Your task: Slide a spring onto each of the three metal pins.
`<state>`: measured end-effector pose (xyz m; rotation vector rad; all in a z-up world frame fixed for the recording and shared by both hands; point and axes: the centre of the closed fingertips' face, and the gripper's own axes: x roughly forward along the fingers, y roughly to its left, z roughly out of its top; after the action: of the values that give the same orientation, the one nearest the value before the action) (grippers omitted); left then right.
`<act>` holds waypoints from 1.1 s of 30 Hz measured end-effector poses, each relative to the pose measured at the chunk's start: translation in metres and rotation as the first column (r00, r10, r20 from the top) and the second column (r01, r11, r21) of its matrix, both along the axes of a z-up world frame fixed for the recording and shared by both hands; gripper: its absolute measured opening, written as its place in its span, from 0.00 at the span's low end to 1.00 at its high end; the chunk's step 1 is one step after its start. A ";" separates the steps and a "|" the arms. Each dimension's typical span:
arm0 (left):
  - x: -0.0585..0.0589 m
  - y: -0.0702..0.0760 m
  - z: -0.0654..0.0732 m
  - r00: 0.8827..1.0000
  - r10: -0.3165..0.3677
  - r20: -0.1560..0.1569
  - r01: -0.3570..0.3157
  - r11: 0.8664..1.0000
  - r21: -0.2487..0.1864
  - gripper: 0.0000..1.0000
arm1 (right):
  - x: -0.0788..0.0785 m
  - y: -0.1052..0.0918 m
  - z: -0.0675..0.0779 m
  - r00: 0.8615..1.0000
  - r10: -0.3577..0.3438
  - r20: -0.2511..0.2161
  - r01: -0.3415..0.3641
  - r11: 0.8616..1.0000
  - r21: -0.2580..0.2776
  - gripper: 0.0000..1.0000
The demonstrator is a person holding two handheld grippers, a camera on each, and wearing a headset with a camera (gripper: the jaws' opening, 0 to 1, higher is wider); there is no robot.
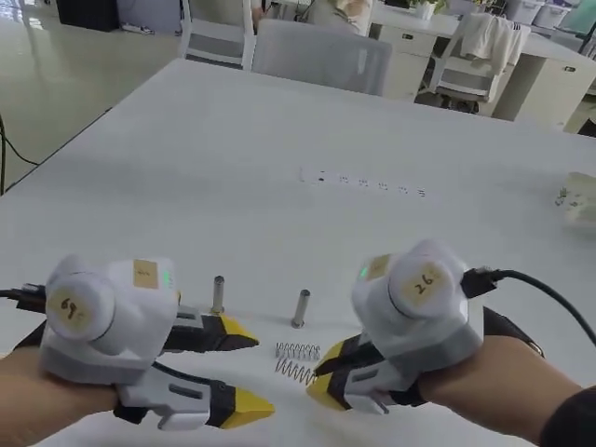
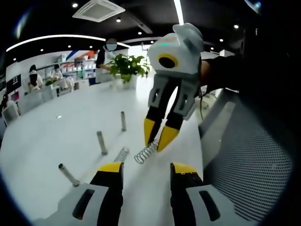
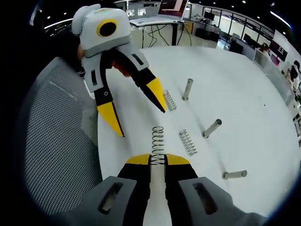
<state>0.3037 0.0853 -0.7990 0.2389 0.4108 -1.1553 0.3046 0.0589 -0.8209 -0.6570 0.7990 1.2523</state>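
Observation:
Two short metal pins stand upright on the white table. In the right gripper view there are three pins. My right gripper is shut on the end of a spring, which lies low over the table. Two loose springs lie beside the pins. My left gripper is open and holds nothing; it points at the right gripper from the left. In the left gripper view the held spring hangs from the right gripper.
Grey chairs stand along the table's far edge, with desks behind them. A small clear object lies at the table's right edge. A row of small marks runs across the table's middle. A mesh chair is close behind.

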 end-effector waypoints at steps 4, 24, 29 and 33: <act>-0.004 -0.002 -0.003 0.999 -0.032 0.022 0.031 0.999 0.022 0.27 | -0.005 0.004 0.000 1.000 0.030 -0.003 -0.030 1.000 0.000 0.08; -0.020 -0.012 -0.013 0.986 -0.153 0.064 0.147 0.984 0.098 0.06 | -0.029 0.008 -0.001 0.989 0.137 -0.062 -0.138 0.990 -0.013 0.08; -0.020 -0.011 -0.015 0.985 -0.158 0.066 0.150 0.982 0.111 0.05 | -0.032 0.010 0.002 0.988 0.131 -0.081 -0.131 0.991 0.005 0.08; -0.020 -0.010 -0.016 0.985 -0.155 0.069 0.146 0.982 0.122 0.04 | -0.033 0.013 0.009 0.989 0.119 -0.090 -0.117 0.993 0.029 0.08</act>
<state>0.2841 0.0753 -0.8150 0.4221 0.3962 -1.2677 0.2714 0.0718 -0.8119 -0.6380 0.8292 1.4057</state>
